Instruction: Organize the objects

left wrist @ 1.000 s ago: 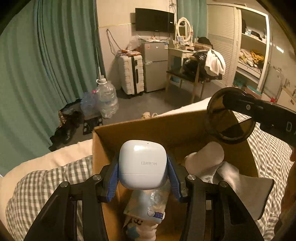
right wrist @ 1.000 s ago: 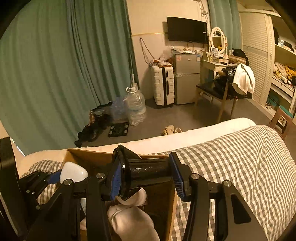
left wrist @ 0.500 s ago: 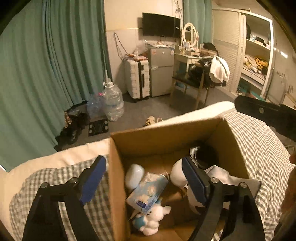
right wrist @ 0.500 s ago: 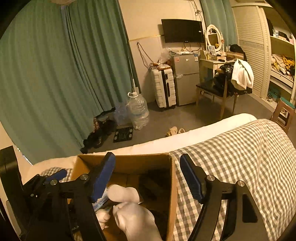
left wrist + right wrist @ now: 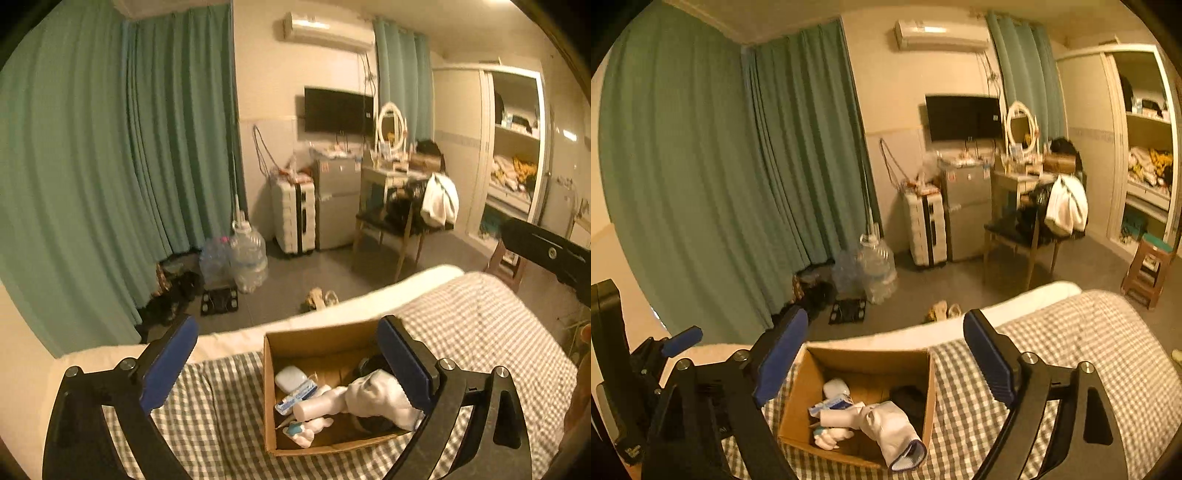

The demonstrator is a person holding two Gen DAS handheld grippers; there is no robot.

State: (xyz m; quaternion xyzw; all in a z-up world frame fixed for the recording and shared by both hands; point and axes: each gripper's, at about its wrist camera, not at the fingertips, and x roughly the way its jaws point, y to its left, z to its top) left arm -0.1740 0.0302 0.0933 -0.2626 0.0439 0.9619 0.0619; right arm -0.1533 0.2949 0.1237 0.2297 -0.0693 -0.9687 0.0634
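An open cardboard box (image 5: 271, 373) (image 5: 929, 380) sits on the checked bed. In it lie a white earbuds case (image 5: 290, 377) (image 5: 836, 387), a tissue pack (image 5: 295, 397) (image 5: 831, 403), a white sock (image 5: 380, 397) (image 5: 890, 428), a small white toy (image 5: 306, 432) (image 5: 829, 437) and a black round object (image 5: 371, 365) (image 5: 908, 400). My left gripper (image 5: 286, 367) is open and empty, held well above the box. My right gripper (image 5: 884, 363) is open and empty above the box too.
The checked bedspread (image 5: 480, 325) (image 5: 1089, 332) spreads around the box. Beyond the bed edge are green curtains (image 5: 110, 166), water jugs (image 5: 247, 258), a suitcase (image 5: 293, 218), a small fridge (image 5: 338, 203), a chair with clothes (image 5: 410, 221) and an open wardrobe (image 5: 513, 147).
A second ago the left gripper held the earbuds case and the right held the black round object. Both were let go into the box, and both grippers have risen away, open.
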